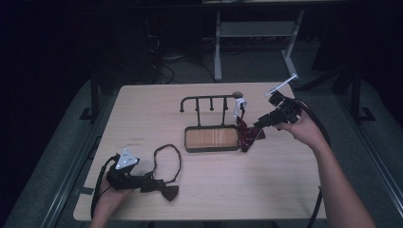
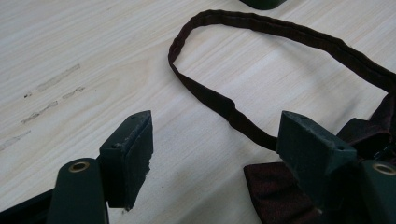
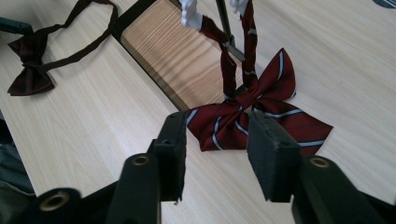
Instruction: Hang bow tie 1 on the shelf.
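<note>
Hanging done, the open right gripper [image 3: 217,140] should back straight off the striped bow tie [image 3: 261,109] dangling from the rack [image 1: 209,102], while the open left gripper [image 2: 215,154] closes on the dark bow tie [image 2: 280,186] lying on the worktop [image 1: 285,180].

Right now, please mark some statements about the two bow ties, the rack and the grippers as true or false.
1. The striped bow tie hangs by its strap from the rack. True.
2. The dark bow tie lies inside the rack's tray. False: it lies on the table, near the left gripper.
3. The right gripper is clamped on the striped bow tie. False: its jaws stand apart, the tie just beyond them.
4. The left gripper is open. True.
5. The tray has a wooden floor. True.
</note>
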